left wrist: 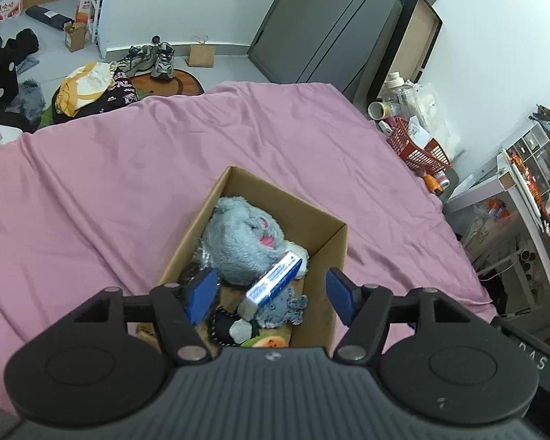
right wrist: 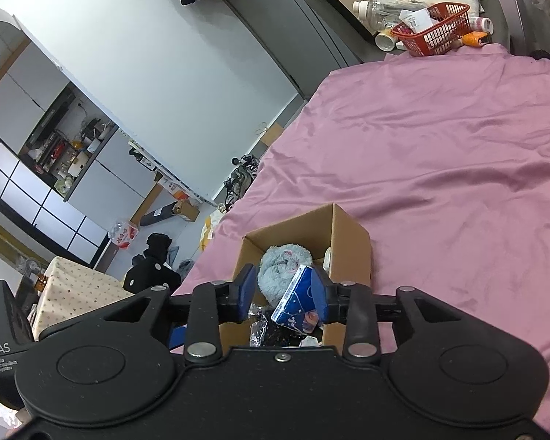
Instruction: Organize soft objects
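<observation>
Both claws hover over the cardboard box [left wrist: 322, 253]: left gripper [left wrist: 271, 295] spread wide above the blue-and-white tissue pack [left wrist: 275, 278]; right gripper [right wrist: 284, 289] parted, that pack leaning on one pad, grey plush [right wrist: 282, 267] beyond.

Home bedroom, pink-sheeted bed [left wrist: 128, 168], sneakers [left wrist: 154, 59], clothes on floor [left wrist: 88, 88]

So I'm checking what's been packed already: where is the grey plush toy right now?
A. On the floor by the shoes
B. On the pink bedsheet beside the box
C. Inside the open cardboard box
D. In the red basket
C: the grey plush toy lies inside the open cardboard box on the pink bedsheet, with a blue-and-white tissue pack leaning against it.
</observation>
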Action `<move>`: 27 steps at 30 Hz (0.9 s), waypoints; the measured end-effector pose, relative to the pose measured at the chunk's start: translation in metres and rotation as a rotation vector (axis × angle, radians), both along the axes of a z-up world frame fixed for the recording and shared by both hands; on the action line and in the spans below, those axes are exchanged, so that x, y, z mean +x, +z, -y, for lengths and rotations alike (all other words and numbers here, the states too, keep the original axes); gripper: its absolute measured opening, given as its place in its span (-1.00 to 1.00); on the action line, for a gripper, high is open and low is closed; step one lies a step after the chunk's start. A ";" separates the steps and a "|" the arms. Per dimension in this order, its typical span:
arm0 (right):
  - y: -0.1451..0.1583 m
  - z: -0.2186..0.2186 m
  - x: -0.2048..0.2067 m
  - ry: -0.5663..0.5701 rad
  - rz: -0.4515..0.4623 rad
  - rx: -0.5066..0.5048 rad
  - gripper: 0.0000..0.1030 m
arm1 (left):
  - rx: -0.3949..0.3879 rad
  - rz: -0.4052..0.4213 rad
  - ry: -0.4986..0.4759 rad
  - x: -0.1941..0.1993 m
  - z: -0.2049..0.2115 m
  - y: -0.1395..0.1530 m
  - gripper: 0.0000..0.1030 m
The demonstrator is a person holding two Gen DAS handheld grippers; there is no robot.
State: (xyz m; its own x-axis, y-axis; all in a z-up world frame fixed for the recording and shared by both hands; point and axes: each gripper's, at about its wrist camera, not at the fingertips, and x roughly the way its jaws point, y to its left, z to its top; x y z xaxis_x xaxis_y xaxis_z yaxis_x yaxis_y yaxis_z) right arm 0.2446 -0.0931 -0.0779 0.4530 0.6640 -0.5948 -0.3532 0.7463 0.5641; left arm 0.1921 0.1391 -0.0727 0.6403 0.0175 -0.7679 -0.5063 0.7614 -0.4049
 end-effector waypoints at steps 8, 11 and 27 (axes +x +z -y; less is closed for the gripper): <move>0.011 0.006 -0.008 0.015 0.025 -0.016 0.06 | 0.041 -0.001 -0.004 -0.011 0.004 0.013 0.38; 0.016 0.010 -0.012 0.019 0.042 -0.030 0.27 | 0.066 -0.009 -0.008 -0.014 0.009 0.019 0.47; 0.051 0.043 -0.048 0.036 0.124 -0.148 1.00 | 0.181 -0.042 -0.067 -0.045 0.041 0.046 0.70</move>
